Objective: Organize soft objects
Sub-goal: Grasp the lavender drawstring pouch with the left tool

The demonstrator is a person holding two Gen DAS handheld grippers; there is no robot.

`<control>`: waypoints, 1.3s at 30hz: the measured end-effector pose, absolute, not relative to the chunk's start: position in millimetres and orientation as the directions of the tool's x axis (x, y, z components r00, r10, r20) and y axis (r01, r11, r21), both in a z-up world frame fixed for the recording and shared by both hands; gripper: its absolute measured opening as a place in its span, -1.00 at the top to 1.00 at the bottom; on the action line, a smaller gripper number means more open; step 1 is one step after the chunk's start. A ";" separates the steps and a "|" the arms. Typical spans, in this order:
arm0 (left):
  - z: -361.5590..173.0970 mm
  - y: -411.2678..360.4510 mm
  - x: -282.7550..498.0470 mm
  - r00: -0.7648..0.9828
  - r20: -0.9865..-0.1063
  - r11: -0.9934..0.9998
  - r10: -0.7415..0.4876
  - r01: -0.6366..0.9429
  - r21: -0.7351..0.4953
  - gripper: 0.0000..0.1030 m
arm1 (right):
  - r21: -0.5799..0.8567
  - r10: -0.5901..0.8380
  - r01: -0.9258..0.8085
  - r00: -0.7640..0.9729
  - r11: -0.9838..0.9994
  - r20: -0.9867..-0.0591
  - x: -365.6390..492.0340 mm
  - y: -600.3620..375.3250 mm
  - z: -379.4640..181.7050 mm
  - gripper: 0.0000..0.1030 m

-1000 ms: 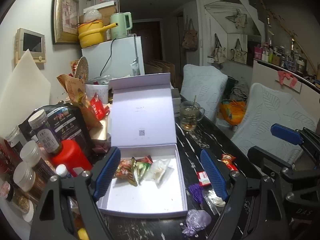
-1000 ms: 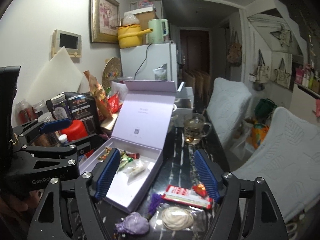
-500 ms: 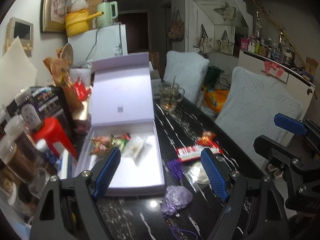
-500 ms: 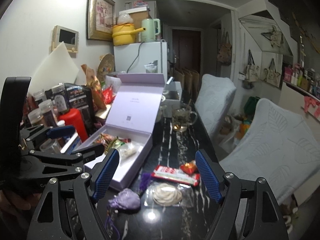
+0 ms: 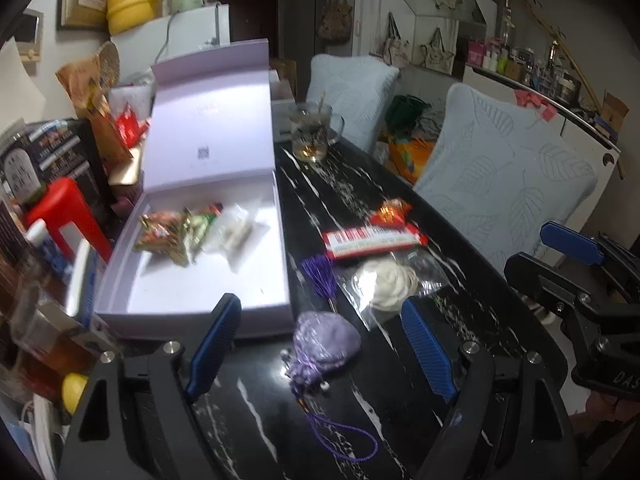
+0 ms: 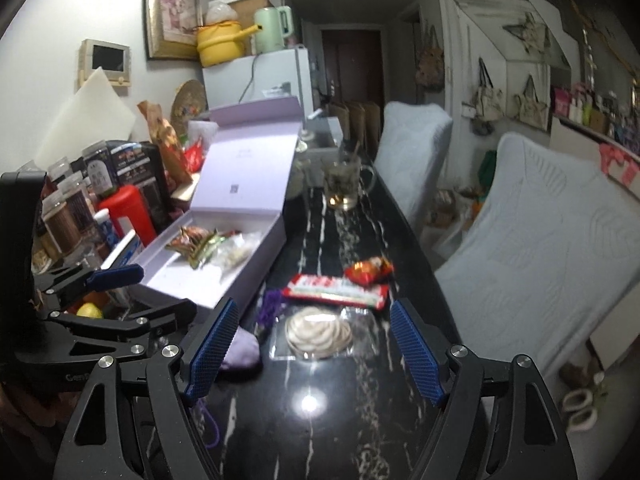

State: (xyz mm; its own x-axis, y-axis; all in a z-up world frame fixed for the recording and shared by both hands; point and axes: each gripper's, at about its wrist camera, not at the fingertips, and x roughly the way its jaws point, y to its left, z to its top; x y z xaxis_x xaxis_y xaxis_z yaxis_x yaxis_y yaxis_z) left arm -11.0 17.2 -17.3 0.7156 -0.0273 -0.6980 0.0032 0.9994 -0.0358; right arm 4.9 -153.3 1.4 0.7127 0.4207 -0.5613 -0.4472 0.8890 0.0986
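Four soft items loose on table (image 5: 460,320), beside lavender box (image 5: 208,280): purple sachet (image 5: 326,342), bagged bun (image 5: 386,284), red bar (image 5: 372,240), red candy (image 5: 390,212). Left gripper (image 5: 324,356) and right gripper (image 6: 312,354) spread, empty. Risk: sachet cord (image 5: 340,436) snagging; glossy bag slipping from pinch.

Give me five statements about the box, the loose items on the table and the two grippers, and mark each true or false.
1. The lavender box is open. True.
2. The purple pouch lies inside the box. False: it lies on the black table beside it.
3. The left gripper grips the pouch. False: its jaws are open, empty.
4. The right gripper has open jaws. True.
5. The red-and-white bar lies outside the box. True.
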 end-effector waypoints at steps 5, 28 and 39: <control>-40.4 17.4 -8.0 0.675 -0.736 0.998 -0.055 0.010 -0.065 -0.60 | 0.121 0.411 -0.428 0.694 0.896 -0.590 4.9 -162.4 -20.2 -0.54; -111.8 28.2 31.0 0.578 -0.810 0.993 -0.101 0.004 -0.121 -0.60 | 0.231 0.426 -0.384 0.571 0.894 -0.702 64.8 -166.5 -94.2 -0.54; -121.2 24.2 38.0 0.568 -0.816 0.993 -0.106 0.026 -0.111 -0.25 | 0.266 0.457 -0.403 0.515 0.876 -0.725 114.4 -160.1 -116.2 -0.32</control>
